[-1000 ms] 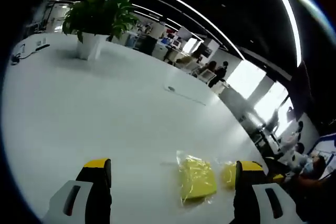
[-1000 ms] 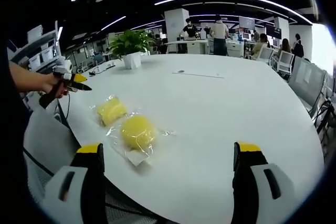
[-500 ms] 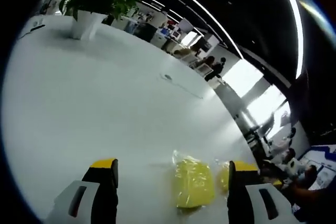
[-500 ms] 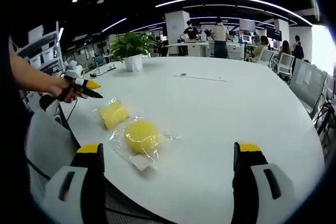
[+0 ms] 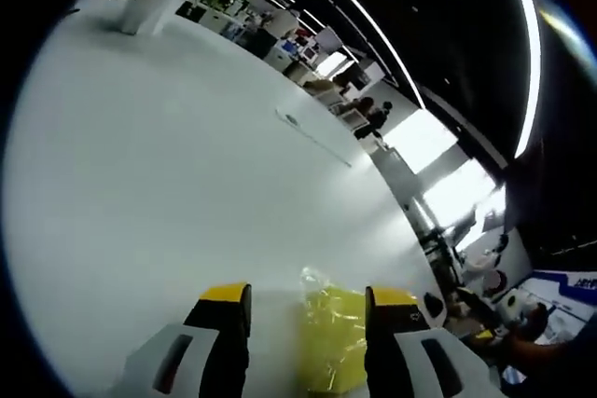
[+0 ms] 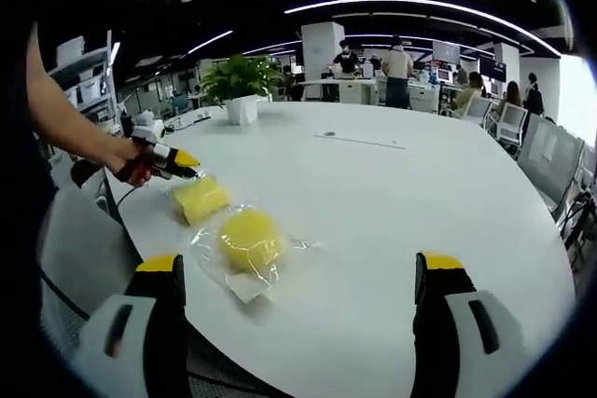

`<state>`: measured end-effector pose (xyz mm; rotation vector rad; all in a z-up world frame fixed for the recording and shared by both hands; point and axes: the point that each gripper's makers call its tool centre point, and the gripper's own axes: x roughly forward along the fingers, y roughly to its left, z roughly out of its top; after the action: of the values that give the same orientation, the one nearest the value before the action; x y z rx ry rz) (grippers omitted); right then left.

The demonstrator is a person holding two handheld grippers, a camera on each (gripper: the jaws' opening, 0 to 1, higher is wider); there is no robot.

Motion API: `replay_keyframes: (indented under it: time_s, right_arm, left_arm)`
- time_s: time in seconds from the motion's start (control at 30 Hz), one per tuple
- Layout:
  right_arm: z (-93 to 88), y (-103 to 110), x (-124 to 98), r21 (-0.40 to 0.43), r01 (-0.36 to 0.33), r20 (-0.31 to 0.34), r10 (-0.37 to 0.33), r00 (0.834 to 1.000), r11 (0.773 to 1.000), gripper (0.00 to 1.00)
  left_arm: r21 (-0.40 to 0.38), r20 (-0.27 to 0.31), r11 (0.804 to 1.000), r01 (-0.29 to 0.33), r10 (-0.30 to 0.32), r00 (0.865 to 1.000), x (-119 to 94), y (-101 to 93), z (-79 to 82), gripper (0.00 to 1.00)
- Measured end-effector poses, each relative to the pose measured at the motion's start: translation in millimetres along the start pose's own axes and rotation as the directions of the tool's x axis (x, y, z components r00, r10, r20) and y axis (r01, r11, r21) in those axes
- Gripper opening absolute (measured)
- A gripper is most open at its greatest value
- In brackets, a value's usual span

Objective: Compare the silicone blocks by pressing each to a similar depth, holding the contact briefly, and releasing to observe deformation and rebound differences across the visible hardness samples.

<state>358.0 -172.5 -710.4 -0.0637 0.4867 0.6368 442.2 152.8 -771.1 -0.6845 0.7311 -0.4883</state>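
A square yellow silicone block [image 5: 331, 342] in clear wrap lies on the white table [image 5: 140, 156], low in the left gripper view. It sits between the jaws of my left gripper [image 5: 308, 297], which stand open but narrowed, and touch cannot be told. In the right gripper view, the same square block [image 6: 199, 198] lies near the table's left edge. A hand holds the left gripper [image 6: 173, 157] right at its far side. A round yellow block [image 6: 247, 238], also wrapped, rests closer in. My right gripper [image 6: 298, 267] stands wide open before it, holding nothing.
A potted plant [image 6: 242, 81] stands at the far side of the table [image 6: 392, 193]. People [image 6: 396, 62] stand at desks beyond it, and office chairs [image 6: 541, 146] line the right. The table's near edge runs just under the right jaws.
The left gripper has moved in to the square block and its jaws have drawn closer together. The right gripper has stayed put and wide open.
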Motion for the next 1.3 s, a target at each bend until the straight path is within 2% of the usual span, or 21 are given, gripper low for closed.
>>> replay_keyframes:
  time_s: [0.13,0.23,0.47,0.8,0.83,0.9,0.97,1.13,1.3]
  right_arm:
    - [-0.8,0.2,0.8,0.012,-0.006,-0.003,0.006,1.0,1.0,0.96]
    - [-10.4,5.3,1.7,0.054,-0.036,-0.052,0.039,0.998,0.998,0.96]
    - [-19.2,4.8,-0.1,0.052,-0.049,-0.068,0.053,0.996,0.997,0.96]
    - [-19.5,0.5,-0.7,0.064,-0.04,-0.069,0.044,0.997,0.997,0.96]
    - [-19.2,0.3,-0.7,0.064,-0.04,-0.068,0.044,0.997,0.997,0.96]
    - [-18.2,1.0,-0.7,0.064,-0.041,-0.067,0.046,0.997,0.997,0.96]
    - [-19.6,1.2,-0.2,0.063,-0.045,-0.072,0.05,0.996,0.997,0.96]
    - [-20.2,0.6,0.0,0.067,-0.047,-0.073,0.052,0.996,0.997,0.96]
    - [-21.2,0.3,0.4,0.066,-0.051,-0.076,0.056,0.996,0.997,0.96]
  left_arm:
    - [-0.075,0.008,0.997,0.014,-0.014,1.0,4.6,-0.1,4.2,0.32]
    - [-0.162,0.004,0.987,0.008,-0.007,1.0,10.5,2.6,6.4,0.3]
    - [-0.135,-0.041,0.991,0.009,-0.015,0.999,19.6,0.3,2.8,0.16]
    - [-0.148,-0.069,0.989,0.028,-0.038,0.997,27.5,-1.8,-7.0,0.11]
    - [-0.149,-0.079,0.989,0.024,-0.037,0.996,28.4,-1.5,-9.2,0.11]
    - [-0.147,-0.135,0.989,-0.014,-0.006,0.991,28.2,3.6,-19.1,0.1]
    - [-0.125,-0.121,0.992,0.007,-0.023,0.992,27.6,-1.4,-18.1,0.06]
    - [-0.099,-0.121,0.995,-0.007,-0.005,0.993,26.7,1.2,-19.3,0.01]
    - [-0.068,-0.126,0.998,-0.018,0.009,0.992,26.7,0.2,-20.1,0.0]
